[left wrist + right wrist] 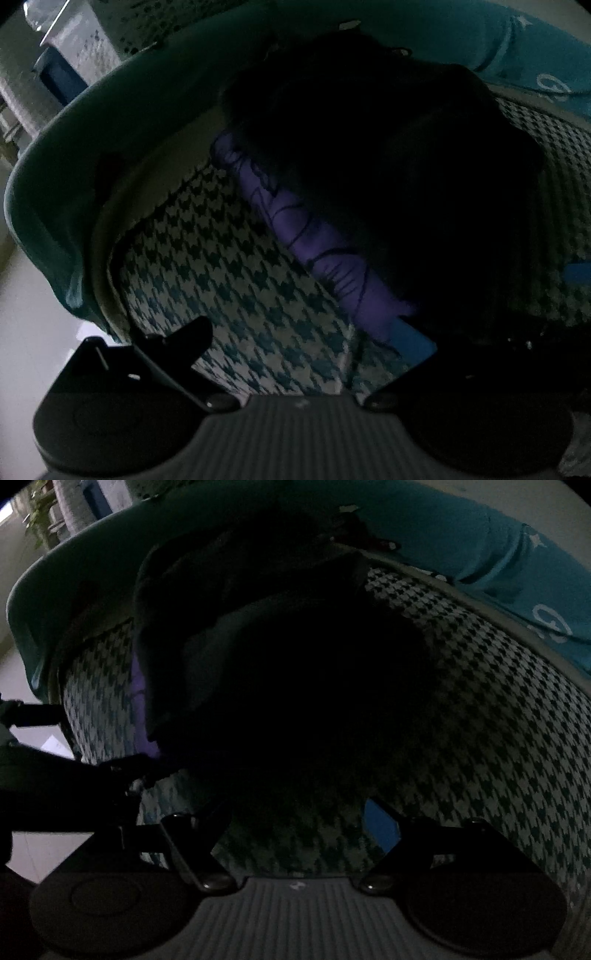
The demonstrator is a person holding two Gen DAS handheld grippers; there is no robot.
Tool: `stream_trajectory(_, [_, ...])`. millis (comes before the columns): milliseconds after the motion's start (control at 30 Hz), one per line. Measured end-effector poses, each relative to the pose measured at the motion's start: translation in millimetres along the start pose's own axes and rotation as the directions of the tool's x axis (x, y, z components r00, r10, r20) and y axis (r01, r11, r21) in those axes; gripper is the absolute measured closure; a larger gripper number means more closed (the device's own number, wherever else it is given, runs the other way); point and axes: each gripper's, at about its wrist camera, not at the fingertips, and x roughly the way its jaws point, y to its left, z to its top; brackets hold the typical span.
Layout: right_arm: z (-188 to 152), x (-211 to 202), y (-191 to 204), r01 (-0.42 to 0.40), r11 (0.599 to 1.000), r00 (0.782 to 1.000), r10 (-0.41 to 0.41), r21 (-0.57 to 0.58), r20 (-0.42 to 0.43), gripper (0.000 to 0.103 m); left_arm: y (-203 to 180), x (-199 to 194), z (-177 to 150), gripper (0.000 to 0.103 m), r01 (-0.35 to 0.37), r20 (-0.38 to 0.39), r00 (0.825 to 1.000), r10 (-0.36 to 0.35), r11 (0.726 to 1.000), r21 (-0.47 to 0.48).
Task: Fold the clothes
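A dark garment (369,166) lies heaped on a houndstooth-patterned surface (229,266), and it is so deep in shadow that I cannot make out its folds or what kind of piece it is. In my left view a purple fabric (317,243) with dark scribbled lines runs slantwise along the lower edge of the heap, partly under it. In my right view the same dark heap (288,686) fills the middle, with only a sliver of purple showing at its left edge.

My left gripper (306,343) stands wide apart, low over the houndstooth cloth; its blue-tipped finger (413,343) sits right at the end of the purple fabric, but I cannot tell whether it touches. My right gripper (295,827) is likewise spread wide with nothing between its fingers, hanging just short of the heap's near edge.

Around the patterned surface runs a teal covering (92,140), and at the far right lies teal cloth with a white print (543,616). A pale floor (22,332) shows at the left.
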Motion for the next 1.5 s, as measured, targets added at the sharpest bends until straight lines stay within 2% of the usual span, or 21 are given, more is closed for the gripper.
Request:
stream_trajectory(300, [-0.8,7.4,-7.0,0.000,0.997,1.000,0.001,-0.071,0.005,0.024,-11.4,-2.5,-3.1,0.000,-0.023,-0.012,1.000,0.022,0.999,-0.039])
stream_trajectory(367, [1.3,8.0,-12.0,-0.002,0.997,1.000,0.003,-0.083,0.004,0.019,-13.7,-2.8,-4.0,0.000,-0.021,-0.017,1.000,0.020,0.999,-0.048])
stream_trajectory(533, [2.8,15.5,-32.6,0.023,0.999,1.000,-0.024,-0.043,-0.004,0.017,-21.4,-3.2,-6.3,0.000,-0.002,-0.035,0.999,-0.001,0.997,-0.077])
stream_trajectory(667, [2.0,20.4,-47.4,0.003,1.000,1.000,-0.003,-0.001,-0.024,0.017,-26.0,-8.2,-2.8,0.000,-0.016,-0.001,1.000,0.016,0.997,-0.073])
stream_trajectory(767, [3.7,20.3,-63.0,-0.086,0.995,0.996,0.086,0.047,0.008,0.017,-17.1,-10.2,5.0,0.000,0.014,0.035,0.999,-0.010,0.993,-0.116])
stream_trajectory(867, [9.3,22.3,-78.6,-0.187,0.975,0.982,0.183,0.123,0.043,0.017,-2.0,-9.1,12.3,0.000,0.054,0.060,0.997,-0.044,0.983,-0.177])
stream_trajectory(933, [10.7,23.6,-90.7,-0.231,0.958,0.972,0.218,0.170,0.092,0.016,7.9,-6.1,16.4,0.000,0.076,0.077,0.995,-0.061,0.975,-0.209])
stream_trajectory(1033, [14.4,27.3,-106.2,-0.211,0.957,0.972,0.184,0.201,0.143,0.010,20.7,1.1,23.0,0.000,0.113,0.098,0.991,-0.092,0.964,-0.242])
stream_trajectory(1133, [21.3,32.8,-126.0,-0.215,0.952,0.969,0.180,0.218,0.168,0.010,30.9,0.4,29.0,0.000,0.155,0.136,0.983,-0.124,0.956,-0.251])
stream_trajectory(1233, [26.3,38.5,-149.1,-0.202,0.945,0.971,0.160,0.257,0.177,0.010,39.9,-14.2,31.1,0.000,0.252,0.218,0.954,-0.206,0.943,-0.215])
stream_trajectory(1267, [27.8,40.9,-156.0,-0.191,0.943,0.974,0.147,0.273,0.174,0.010,41.0,-18.1,31.1,0.000,0.263,0.242,0.947,-0.212,0.943,-0.205])
stream_trajectory(1300, [29.4,43.3,-162.2,-0.188,0.937,0.975,0.141,0.295,0.174,0.010,42.0,-21.5,31.2,0.000,0.267,0.263,0.941,-0.211,0.943,-0.197])
stream_trajectory(1400, [31.8,47.9,-180.5,-0.217,0.899,0.968,0.146,0.381,0.206,0.010,46.4,-21.7,35.3,0.000,0.178,0.271,0.956,-0.115,0.959,-0.221])
stream_trajectory(1500, [36.7,52.1,-193.0,-0.219,0.866,0.964,0.121,0.449,0.236,0.010,56.5,-15.8,42.7,0.000,0.129,0.274,0.960,-0.051,0.953,-0.274])
